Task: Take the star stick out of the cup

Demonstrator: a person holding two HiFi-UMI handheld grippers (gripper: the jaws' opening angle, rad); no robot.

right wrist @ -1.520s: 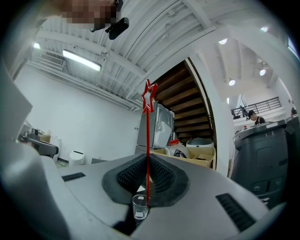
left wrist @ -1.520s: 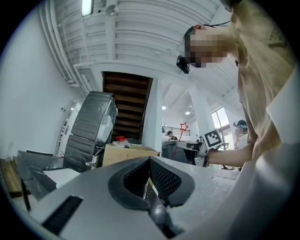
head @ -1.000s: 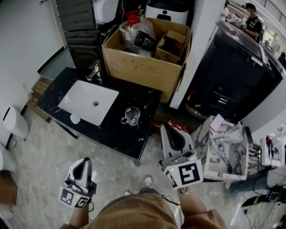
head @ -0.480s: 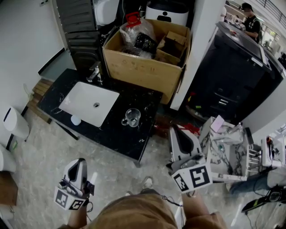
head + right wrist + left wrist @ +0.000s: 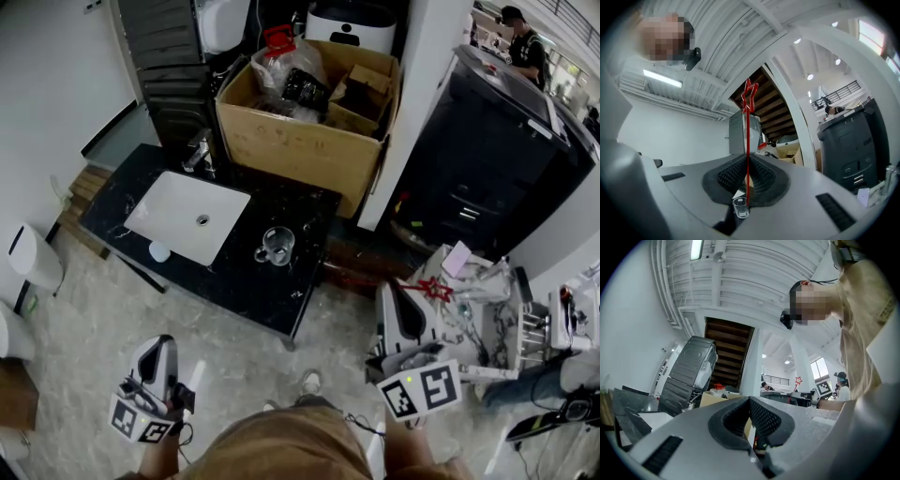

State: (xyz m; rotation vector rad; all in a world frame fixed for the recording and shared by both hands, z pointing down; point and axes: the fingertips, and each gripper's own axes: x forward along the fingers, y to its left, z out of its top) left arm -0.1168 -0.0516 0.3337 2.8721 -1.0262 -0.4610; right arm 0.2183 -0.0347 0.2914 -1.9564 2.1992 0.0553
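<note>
Star stick (image 5: 747, 133) pinched low on its thin shaft between closed right tongs (image 5: 746, 161), star end up. Out of the cup (image 5: 277, 244), which sits well apart on the counter (image 5: 234, 286). Left tongs (image 5: 750, 403) shut on nothing, held low at the side.

Likely risks:
- Shaft pivoting or sliding through the pads, being so thin and caught at one narrow spot.
- Star snagging on the cluttered stand (image 5: 448, 328), seemingly near it in the head view.
- A drop to the floor should the pinch ease.
</note>
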